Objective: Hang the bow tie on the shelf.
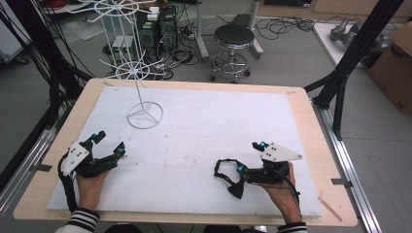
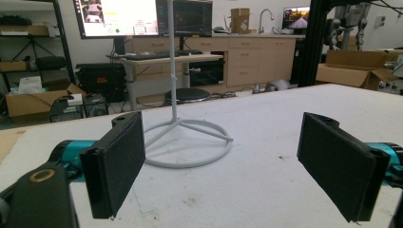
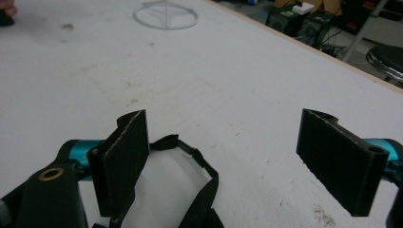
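Observation:
A black strap loop [image 1: 222,171] with a thicker black end [image 1: 236,190] lies on the white board [image 1: 194,126] at the front right. My right gripper [image 1: 248,157] is open over it, jaws wide apart. In the right gripper view the strap [image 3: 205,167] curves out from behind and below the left pad [image 3: 122,156]; whether it hangs on that jaw I cannot tell. Nothing is between the pads of the right gripper [image 3: 228,156]. At the front left my left gripper [image 1: 110,143] rests open and empty. The left gripper [image 2: 223,161] points at a white wire stand [image 2: 187,142].
The white wire stand [image 1: 144,115] rises from its ring base at the board's back left, with spoked hoops higher up; its base [image 3: 166,15] is far off in the right gripper view. A wooden table edge [image 1: 311,126] frames the board. A black stool [image 1: 234,36] and cables sit behind.

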